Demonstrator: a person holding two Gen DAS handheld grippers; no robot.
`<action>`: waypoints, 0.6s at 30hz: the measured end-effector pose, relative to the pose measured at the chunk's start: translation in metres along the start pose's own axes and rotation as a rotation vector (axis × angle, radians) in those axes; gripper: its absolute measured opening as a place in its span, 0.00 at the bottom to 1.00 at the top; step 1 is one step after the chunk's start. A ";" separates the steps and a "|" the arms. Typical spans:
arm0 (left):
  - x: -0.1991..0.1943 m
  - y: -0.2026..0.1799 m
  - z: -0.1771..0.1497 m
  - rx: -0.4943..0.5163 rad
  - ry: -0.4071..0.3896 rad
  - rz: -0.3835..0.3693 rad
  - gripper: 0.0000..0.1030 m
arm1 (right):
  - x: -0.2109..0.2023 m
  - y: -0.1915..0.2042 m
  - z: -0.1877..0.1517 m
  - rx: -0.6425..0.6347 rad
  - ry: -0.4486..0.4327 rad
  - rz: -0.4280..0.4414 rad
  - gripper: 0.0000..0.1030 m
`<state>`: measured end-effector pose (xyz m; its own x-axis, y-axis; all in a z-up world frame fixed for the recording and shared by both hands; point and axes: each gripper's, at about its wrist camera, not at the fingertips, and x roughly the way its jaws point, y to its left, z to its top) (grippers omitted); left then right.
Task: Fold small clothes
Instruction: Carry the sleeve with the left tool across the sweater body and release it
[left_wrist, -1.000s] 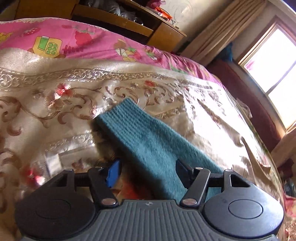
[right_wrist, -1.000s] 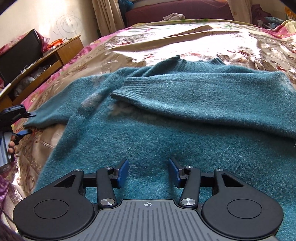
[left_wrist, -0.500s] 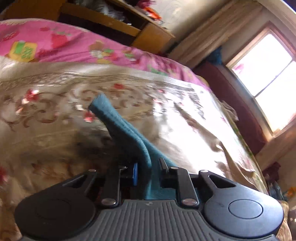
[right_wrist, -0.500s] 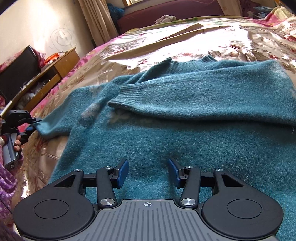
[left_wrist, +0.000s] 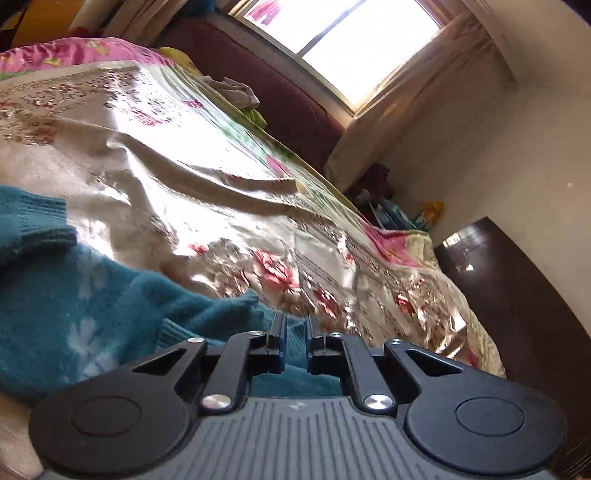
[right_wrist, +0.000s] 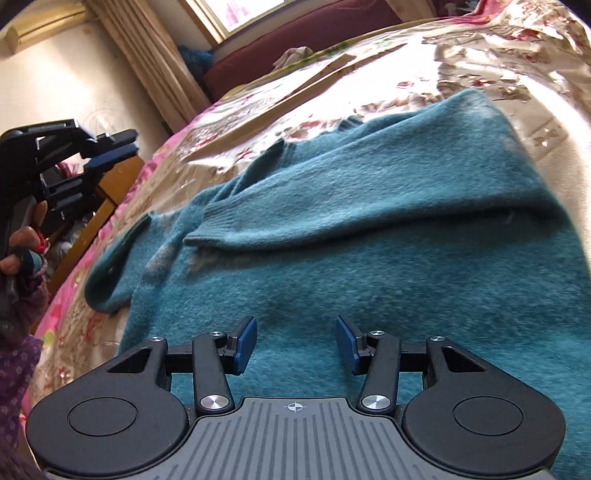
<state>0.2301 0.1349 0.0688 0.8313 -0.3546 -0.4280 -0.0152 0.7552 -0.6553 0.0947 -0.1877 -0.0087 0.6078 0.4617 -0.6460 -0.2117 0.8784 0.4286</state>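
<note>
Floral bedspread (right_wrist: 480, 48), teal sweater (right_wrist: 369, 229), window (left_wrist: 369, 40)

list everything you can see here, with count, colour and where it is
sweater: 1, teal, spread on the bed, one sleeve folded across its body
bedspread: 1, cream-gold with red flowers, under the sweater
window: 1, bright, beyond the bed
curtain: 1, beige, beside the window
cabinet: 1, dark brown, by the wall
left tool: 1, black with blue pads, narrow gap, holding nothing
right tool: 1, black with blue pads, open over the sweater
left hand: 1, gripping the left tool's handle
</note>
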 end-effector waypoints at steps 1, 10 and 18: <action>-0.003 -0.004 -0.006 0.030 0.004 0.017 0.15 | -0.005 -0.004 0.002 -0.004 -0.018 -0.001 0.47; -0.076 0.069 -0.028 0.126 -0.108 0.436 0.25 | 0.019 0.044 0.036 -0.095 0.025 0.102 0.47; -0.073 0.104 -0.038 0.078 -0.240 0.549 0.30 | 0.103 0.148 0.095 -0.208 0.101 0.171 0.47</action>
<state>0.1466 0.2181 0.0086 0.8157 0.2261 -0.5325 -0.4445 0.8340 -0.3268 0.1984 -0.0215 0.0483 0.4727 0.6062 -0.6397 -0.4631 0.7884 0.4049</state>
